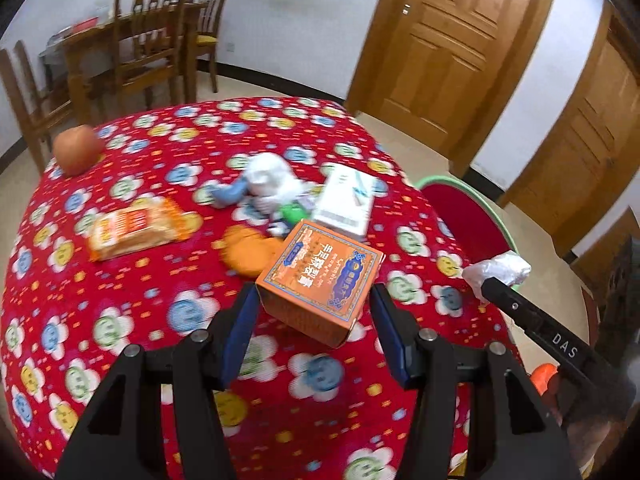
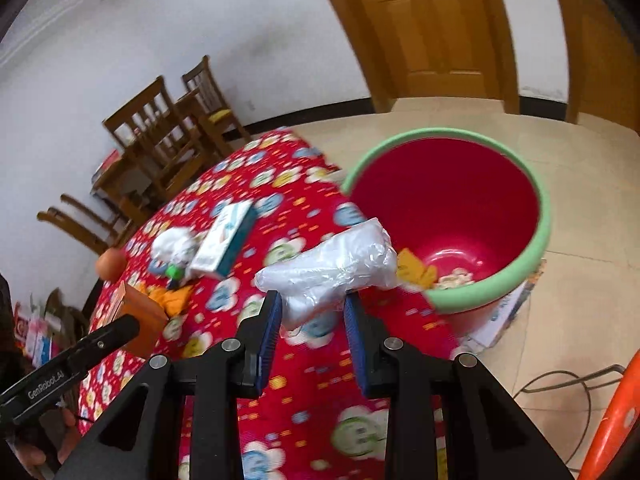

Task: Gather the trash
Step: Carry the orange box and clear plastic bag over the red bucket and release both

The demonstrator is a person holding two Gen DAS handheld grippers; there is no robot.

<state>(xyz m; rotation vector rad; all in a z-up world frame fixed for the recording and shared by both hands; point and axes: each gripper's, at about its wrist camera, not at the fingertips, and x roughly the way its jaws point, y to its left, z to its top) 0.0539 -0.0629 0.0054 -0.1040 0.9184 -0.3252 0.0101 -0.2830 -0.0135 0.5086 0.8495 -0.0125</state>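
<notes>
In the left wrist view my left gripper is shut on an orange cardboard box, held tilted just above the red flowered tablecloth. In the right wrist view my right gripper is shut on a crumpled clear plastic bag, held over the table edge next to a red bin with a green rim. A yellow wrapper lies inside the bin. The right gripper and its plastic bag show at the right of the left wrist view. The left gripper with the orange box shows at the left of the right wrist view.
On the table lie a bread packet, an orange wrapper, crumpled white tissue, a white and teal carton and a round orange fruit. Wooden chairs stand behind; the bin stands at the table's right.
</notes>
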